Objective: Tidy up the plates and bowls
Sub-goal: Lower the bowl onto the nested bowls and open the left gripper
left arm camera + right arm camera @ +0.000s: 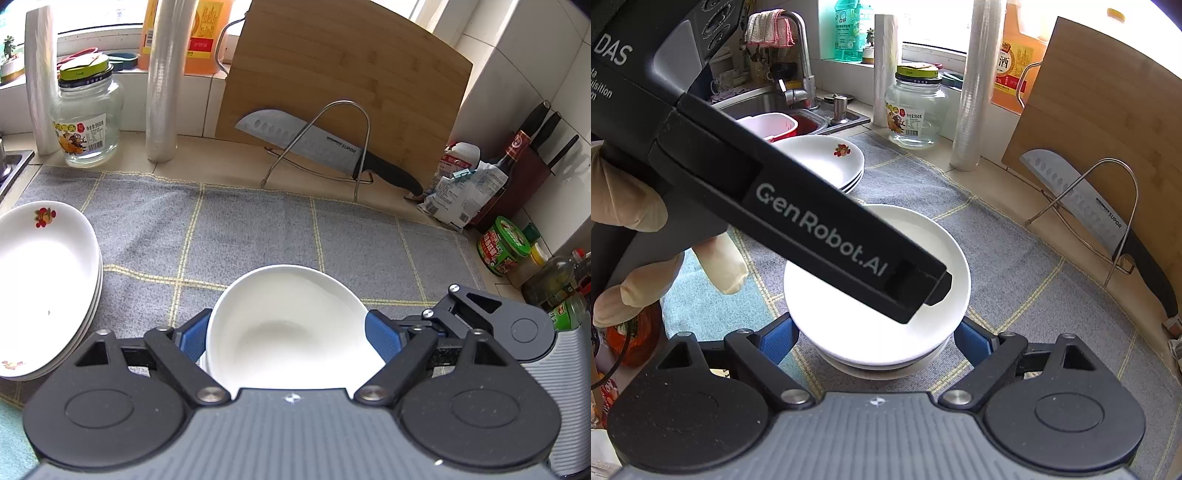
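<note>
both jaws apart: left gripper (288,336) and right gripper (875,341) flank glossy round white bowls (291,328).

- I am seeing a plain white bowl (295,332).
- The stacked plates (40,280) are showing white with a red-and-yellow fruit motif.
- The mat (258,229) is showing grey with pale yellow grid lines.
- My left hand-held gripper (291,334) is showing black with blue pads (382,338).
- The jar (88,114) is wearing a yellow-green lid.
</note>
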Motion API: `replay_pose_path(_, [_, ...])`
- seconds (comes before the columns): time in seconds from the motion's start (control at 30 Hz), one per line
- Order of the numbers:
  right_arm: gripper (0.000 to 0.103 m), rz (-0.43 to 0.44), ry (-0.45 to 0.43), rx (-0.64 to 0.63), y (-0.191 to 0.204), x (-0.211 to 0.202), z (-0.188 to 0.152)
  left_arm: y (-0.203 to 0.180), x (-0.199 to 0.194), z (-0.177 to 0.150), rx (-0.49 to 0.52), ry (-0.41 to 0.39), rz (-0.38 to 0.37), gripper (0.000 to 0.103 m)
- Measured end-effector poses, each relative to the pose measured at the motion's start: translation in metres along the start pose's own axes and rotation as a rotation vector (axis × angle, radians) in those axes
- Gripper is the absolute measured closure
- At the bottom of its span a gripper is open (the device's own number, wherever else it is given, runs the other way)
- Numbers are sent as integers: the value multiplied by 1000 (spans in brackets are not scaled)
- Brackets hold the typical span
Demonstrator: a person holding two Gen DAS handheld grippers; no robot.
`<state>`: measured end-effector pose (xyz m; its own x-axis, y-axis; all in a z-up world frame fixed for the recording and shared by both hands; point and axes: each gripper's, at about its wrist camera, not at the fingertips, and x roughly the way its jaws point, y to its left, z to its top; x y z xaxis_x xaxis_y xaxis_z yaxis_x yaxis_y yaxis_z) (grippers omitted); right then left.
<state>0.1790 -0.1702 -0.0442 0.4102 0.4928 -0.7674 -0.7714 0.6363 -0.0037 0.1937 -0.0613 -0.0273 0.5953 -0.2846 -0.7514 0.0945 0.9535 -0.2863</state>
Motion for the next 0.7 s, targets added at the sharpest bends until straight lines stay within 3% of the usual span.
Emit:
replay_pose_path(0.6, [9, -4, 10, -14, 2, 3, -1, 7, 5, -5, -12, -17, -22, 15])
replay_pose_path(0.7, [0, 8, -7, -3, 0, 1, -2, 10, 0, -8, -2, -58, -22, 14])
